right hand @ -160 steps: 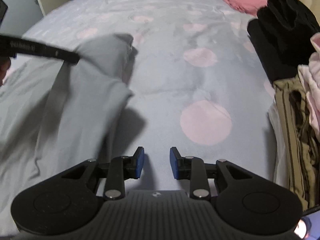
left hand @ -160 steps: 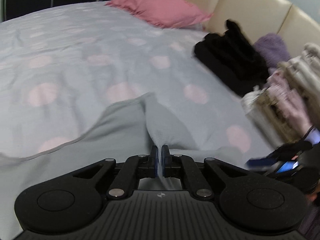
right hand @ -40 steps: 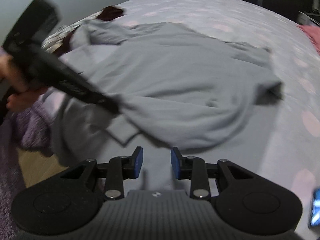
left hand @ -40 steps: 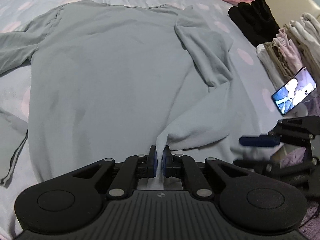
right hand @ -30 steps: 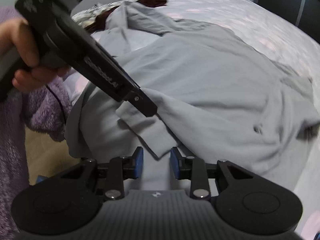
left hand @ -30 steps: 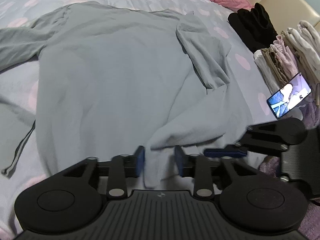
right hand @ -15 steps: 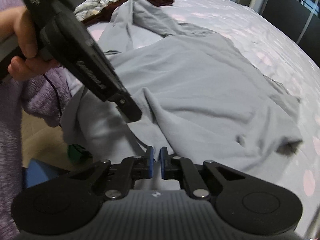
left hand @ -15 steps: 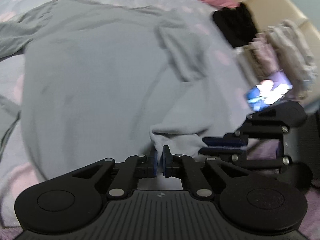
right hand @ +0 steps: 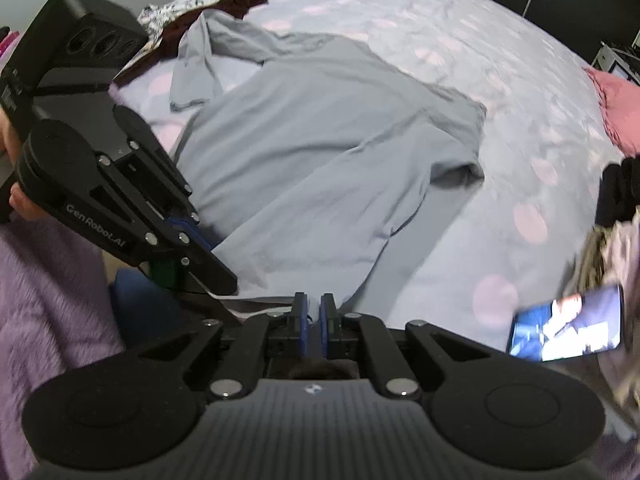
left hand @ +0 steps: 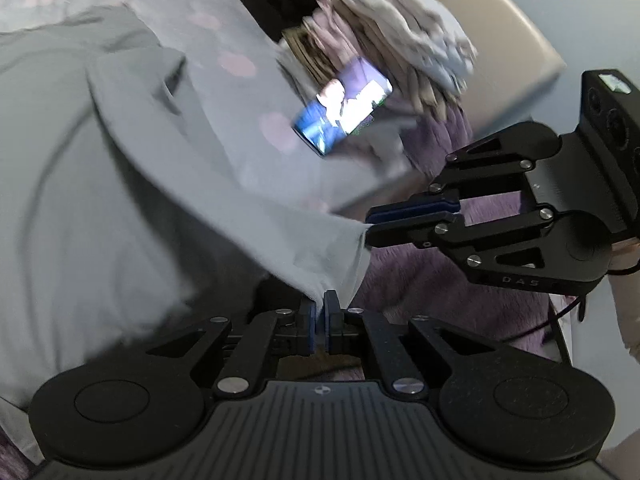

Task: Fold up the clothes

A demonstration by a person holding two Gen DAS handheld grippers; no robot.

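Both the left gripper and right gripper pinch the hem of a grey shirt spread on the bed. Blurred clothes pile and phone lie beside it.

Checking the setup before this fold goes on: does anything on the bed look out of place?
A lit phone lies on the bedspread near the stacked clothes, close to the grey shirt that both tools grip, left and right. Its far sleeve lies crumpled.
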